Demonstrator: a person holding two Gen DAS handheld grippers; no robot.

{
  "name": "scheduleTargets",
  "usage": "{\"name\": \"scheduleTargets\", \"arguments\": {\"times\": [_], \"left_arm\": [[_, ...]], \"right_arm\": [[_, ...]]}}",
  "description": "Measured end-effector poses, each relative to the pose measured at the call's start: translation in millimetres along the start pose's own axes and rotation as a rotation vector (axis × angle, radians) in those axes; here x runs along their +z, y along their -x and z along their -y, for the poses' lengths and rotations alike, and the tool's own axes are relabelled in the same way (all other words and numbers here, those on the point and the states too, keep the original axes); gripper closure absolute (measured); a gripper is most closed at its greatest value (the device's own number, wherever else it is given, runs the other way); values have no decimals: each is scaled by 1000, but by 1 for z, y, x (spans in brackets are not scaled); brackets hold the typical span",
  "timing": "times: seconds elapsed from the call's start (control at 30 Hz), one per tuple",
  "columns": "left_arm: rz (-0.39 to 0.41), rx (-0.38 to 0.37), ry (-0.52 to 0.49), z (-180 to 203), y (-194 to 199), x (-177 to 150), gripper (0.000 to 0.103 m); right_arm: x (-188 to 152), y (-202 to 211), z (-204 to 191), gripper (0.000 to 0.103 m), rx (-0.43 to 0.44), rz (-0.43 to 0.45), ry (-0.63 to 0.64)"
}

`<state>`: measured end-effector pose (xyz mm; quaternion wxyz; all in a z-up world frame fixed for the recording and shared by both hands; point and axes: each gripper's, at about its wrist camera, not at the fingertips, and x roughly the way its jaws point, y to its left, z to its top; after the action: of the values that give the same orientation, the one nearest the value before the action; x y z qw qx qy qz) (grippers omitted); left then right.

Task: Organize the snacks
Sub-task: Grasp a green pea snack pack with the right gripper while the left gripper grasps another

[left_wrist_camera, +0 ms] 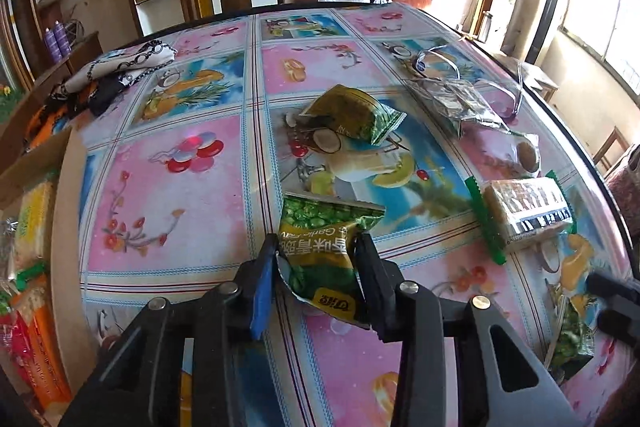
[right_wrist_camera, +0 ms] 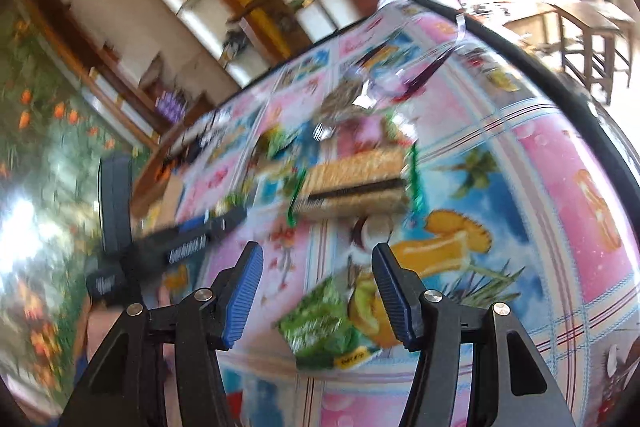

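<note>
The left claw (left_wrist_camera: 316,247) is pinching a crinkly green pea snack bag (left_wrist_camera: 320,247) with yellow print, one finger on each side of it, low over the round table (left_wrist_camera: 168,187) with its shiny pink and blue fruit-picture cloth. Just past it lies a second green snack bag (left_wrist_camera: 354,115) near the table's middle, with bare cloth between the two. To the right sits a see-through cracker pack with green ends (left_wrist_camera: 524,215), and beyond that a crumpled silver wrapper (left_wrist_camera: 460,103), both close to the dark right edge of the table. The big pink part on the left of the table is bare, with lots of room. At the far left edge sits a brown cardboard box (left_wrist_camera: 28,167) with orange and yellow packs inside. The right claw (right_wrist_camera: 318,281) is spread apart, with its blue ribbed pads (right_wrist_camera: 244,299) on either side of a small green snack bag (right_wrist_camera: 320,327) lying flat on the cloth. The pads do not press it. This view is blurry. The cracker pack (right_wrist_camera: 356,179) lies farther out.
</note>
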<state>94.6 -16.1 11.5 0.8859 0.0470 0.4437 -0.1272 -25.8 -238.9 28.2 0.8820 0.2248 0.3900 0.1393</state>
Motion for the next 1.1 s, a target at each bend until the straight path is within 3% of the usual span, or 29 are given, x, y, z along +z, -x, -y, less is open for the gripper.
{"name": "scheduleTargets", "arguments": {"times": [0.13,0.23,0.33,0.37,0.43,0.47,0.63,0.9,1.0,1.1], "left_arm": [[4,-8,13,-5,0,0,69],[6,-5,19,-7,1,-1,69],[7,-5,23,-9,2,-1,69],[7,-4,26,-10,2,-2,69],[8,0,28,-11,3,-2,69],[9,2,26,-11,3,-3,69],[11,12,57,-18,5,-2,69],[31,40,100,-28,5,-3,69],[51,49,112,-30,8,-2,69],[83,74,99,-25,13,-1,69]], "right_arm": [[-15,-7,-15,31,10,-92,127],[-27,-11,-27,28,-56,-123,247],[-31,-14,-29,28,-94,-130,275],[-31,-14,-29,29,-100,-126,278],[-31,-20,-31,57,-123,-142,289],[-30,-21,-34,64,-140,-141,304],[-19,-41,-53,64,-155,-181,304],[54,-96,-74,64,-170,-55,141],[54,-101,-75,64,-107,-19,130],[48,-100,-80,64,-124,-2,186]]}}
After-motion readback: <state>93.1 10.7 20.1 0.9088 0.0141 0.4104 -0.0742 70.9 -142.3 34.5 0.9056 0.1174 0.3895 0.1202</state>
